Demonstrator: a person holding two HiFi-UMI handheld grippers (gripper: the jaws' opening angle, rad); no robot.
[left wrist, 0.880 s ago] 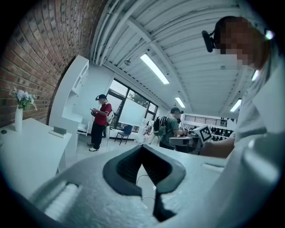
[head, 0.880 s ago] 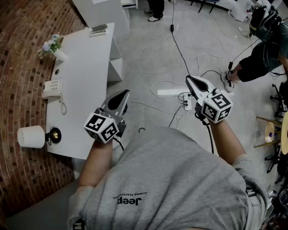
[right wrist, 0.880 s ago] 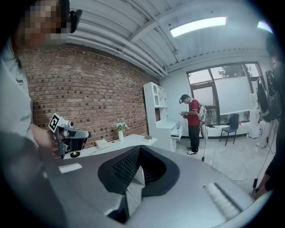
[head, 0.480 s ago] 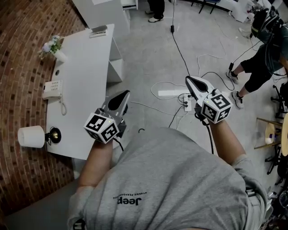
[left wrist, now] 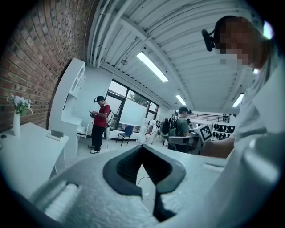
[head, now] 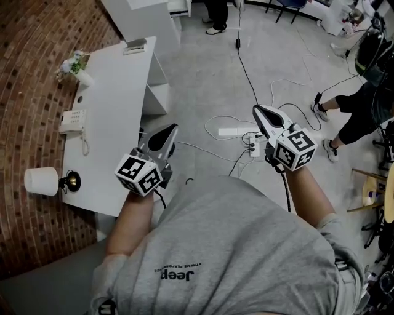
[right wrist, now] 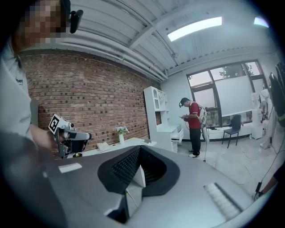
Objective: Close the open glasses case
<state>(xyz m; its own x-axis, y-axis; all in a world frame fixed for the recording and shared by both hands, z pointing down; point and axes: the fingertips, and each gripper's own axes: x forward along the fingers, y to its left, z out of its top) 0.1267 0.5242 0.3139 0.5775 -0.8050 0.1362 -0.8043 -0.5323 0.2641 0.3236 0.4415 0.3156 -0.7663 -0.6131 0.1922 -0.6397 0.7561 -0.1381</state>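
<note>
Beside the white desk [head: 117, 123], along the brick wall [head: 37, 74], the items were recorded as follows.

Left gripper [head: 167, 132]: jaws closed together with nothing between them. It was held in the air just off the desk's long edge, roughly level.

Right gripper [head: 263, 114]: jaws likewise pressed together and empty. It was held over the floor, well apart from the desk.

Task's thing: no glasses case could be identified with certainty. A small grey object [head: 135, 44] lay at the desk's far end, well apart from both tools. It was judged the likeliest candidate, though too small to show whether a lid stood open.

Step in hand: judged to be the approach, with nothing touched.

Next move, as judged: carry the tools along the desk to its far end, steady the base with one closed tip, and fold the lid down with the other.

Desk contents: vase of flowers [head: 75, 66], telephone [head: 72, 121] and lamp [head: 43, 181], all on the wall side and apart from the outer edge.

Floor: loose cables [head: 246, 74] and a power strip [head: 237, 130], judged a tripping risk on the way forward.

Surroundings: a white cabinet [head: 148, 15] stood beyond the desk. A bystander [head: 363, 111] stood to the right, and a person in a red shirt [left wrist: 101, 122] farther off.
</note>
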